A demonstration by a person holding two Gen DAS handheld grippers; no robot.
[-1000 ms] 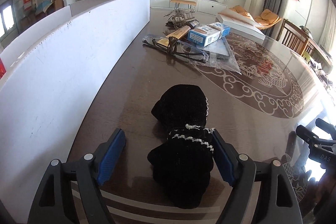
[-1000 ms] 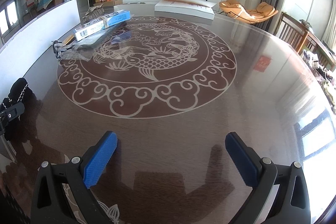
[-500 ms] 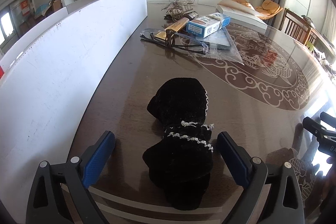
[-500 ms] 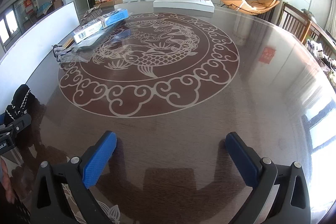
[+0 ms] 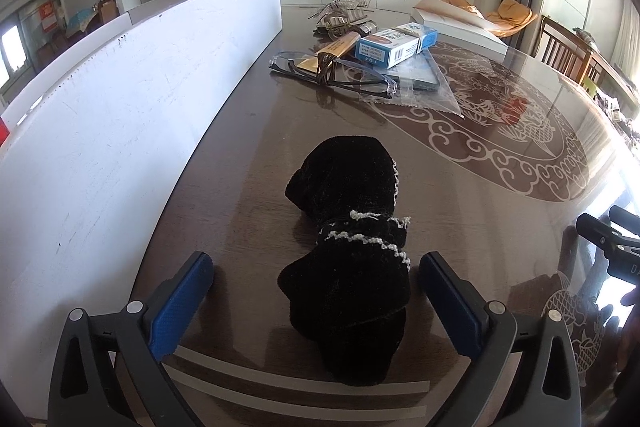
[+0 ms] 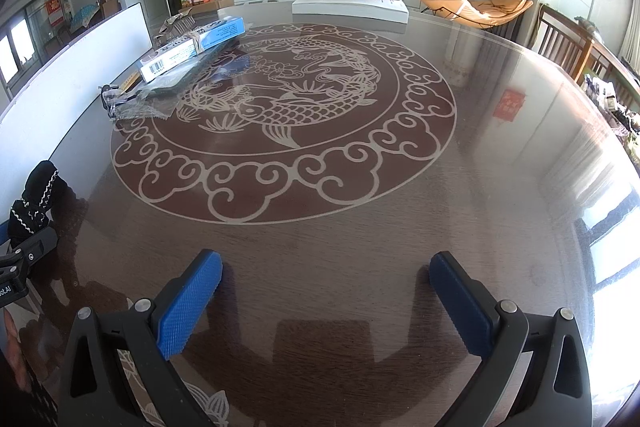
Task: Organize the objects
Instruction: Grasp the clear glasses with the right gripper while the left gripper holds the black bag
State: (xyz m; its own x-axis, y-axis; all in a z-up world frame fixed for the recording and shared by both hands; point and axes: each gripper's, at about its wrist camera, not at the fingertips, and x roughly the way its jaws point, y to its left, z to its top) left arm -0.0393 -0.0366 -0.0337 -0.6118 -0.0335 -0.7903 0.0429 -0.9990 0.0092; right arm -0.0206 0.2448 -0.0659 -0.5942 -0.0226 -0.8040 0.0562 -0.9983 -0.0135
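At the frame's bottom, the left hand-held gripper [image 5: 314,291] is opening around the black cloth [image 5: 352,247] lying on the desk [image 5: 248,187], pads clear. Releasing seems done; backing away comes next. The right hand-held gripper [image 6: 326,293] is gaping empty.

Little can be read. The right gripper [image 5: 612,247], seen at the edge of the left wrist view, shows "D" (the rest is cut off). The left gripper [image 6: 16,267], in the right wrist view, shows "otAI". The blue box [image 5: 396,45] carries a barcode and print too small to read.
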